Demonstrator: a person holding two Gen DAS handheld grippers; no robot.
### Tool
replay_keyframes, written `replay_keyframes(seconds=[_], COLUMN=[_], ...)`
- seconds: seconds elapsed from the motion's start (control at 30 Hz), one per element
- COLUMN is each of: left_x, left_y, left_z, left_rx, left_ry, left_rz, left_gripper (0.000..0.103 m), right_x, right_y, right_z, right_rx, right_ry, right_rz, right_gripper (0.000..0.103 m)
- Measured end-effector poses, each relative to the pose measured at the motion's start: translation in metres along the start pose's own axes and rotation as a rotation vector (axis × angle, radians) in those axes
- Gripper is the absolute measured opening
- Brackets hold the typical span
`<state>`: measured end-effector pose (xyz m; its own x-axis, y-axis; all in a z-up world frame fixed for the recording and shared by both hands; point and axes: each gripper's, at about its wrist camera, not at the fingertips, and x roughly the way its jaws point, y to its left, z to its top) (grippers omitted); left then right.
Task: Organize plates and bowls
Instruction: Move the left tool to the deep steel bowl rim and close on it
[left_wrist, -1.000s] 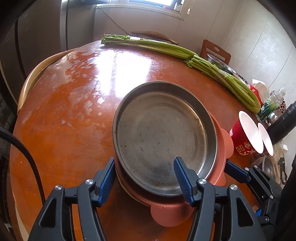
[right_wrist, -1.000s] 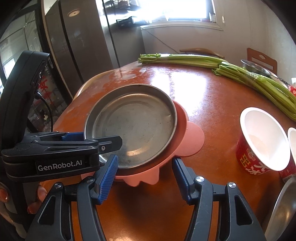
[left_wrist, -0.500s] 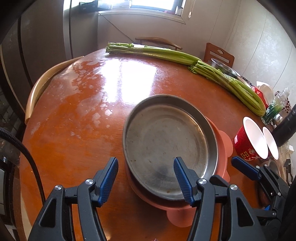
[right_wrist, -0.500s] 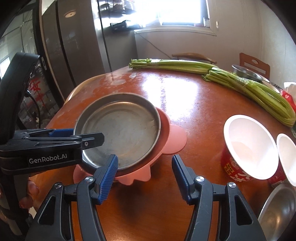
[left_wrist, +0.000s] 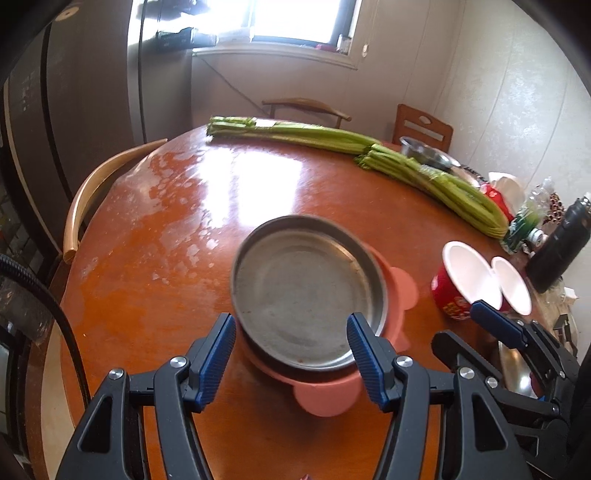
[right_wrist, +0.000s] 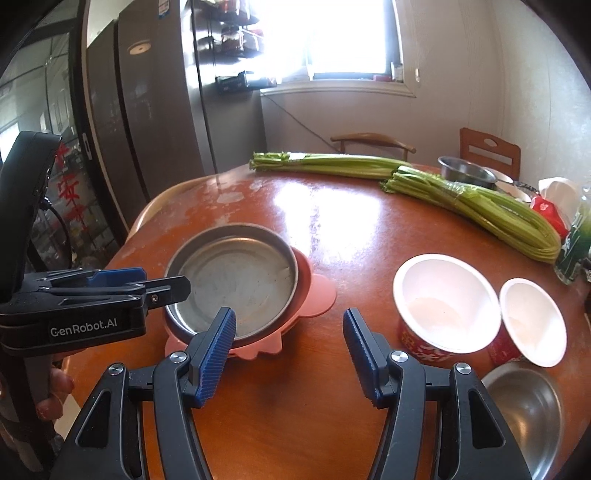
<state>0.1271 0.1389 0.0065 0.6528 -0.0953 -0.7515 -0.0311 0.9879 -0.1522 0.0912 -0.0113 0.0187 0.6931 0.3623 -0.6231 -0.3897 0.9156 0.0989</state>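
A round steel plate (left_wrist: 306, 291) rests on a pink plastic plate (left_wrist: 400, 286) on the round orange table (left_wrist: 155, 258). The steel plate (right_wrist: 236, 280) and pink plate (right_wrist: 319, 295) also show in the right wrist view. My left gripper (left_wrist: 291, 350) is open and empty, held above the stack's near edge. My right gripper (right_wrist: 290, 343) is open and empty, above bare table between the stack and two red paper bowls (right_wrist: 443, 306). A steel bowl (right_wrist: 524, 410) sits at the near right. The left gripper (right_wrist: 122, 291) shows from the side.
Two celery bunches (left_wrist: 424, 177) lie across the far side of the table. A steel bowl (right_wrist: 465, 171), bottles (left_wrist: 554, 240) and packets crowd the right edge. Wooden chairs (left_wrist: 88, 192) stand around the table. A dark fridge (right_wrist: 147, 129) stands at the left.
Both grippers have drawn back and up from the stacked plates, which look smaller now. The plates stay on the table. Both grippers stay open.
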Motion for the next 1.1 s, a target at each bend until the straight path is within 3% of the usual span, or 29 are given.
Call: replay_keyframes(seconds=[0.23,0.53,0.9,1.1], left_x=[-0.029,-0.034,-0.008,0.01], left_y=[-0.038,-0.108,-0.186,-0.21], left_z=[-0.001,-0.007,-0.034,-0.045], left_rx=[0.051,0.121,0.196,0.218], left_ry=[-0.055,-0.06,0.014,0.058], left_rz=[-0.038,-0.119,-0.177,-0.175], left_gripper=[0.063,0.063,0.063,0.063], right_x=[-0.044,-0.096,-0.121,-0.119], right_y=[-0.02,-0.084,-0.169,-0.193], right_z=[0.0,-0.014,-0.069,-0.092], right_rx=[0.029,0.111,0.244,0.281], right_ry=[-0.071,-0.115,-0.047,0.0], right_rz=[-0.028,-0.137,-0.272,-0.285], right_gripper=[0.062,0.062,0.062,0.062])
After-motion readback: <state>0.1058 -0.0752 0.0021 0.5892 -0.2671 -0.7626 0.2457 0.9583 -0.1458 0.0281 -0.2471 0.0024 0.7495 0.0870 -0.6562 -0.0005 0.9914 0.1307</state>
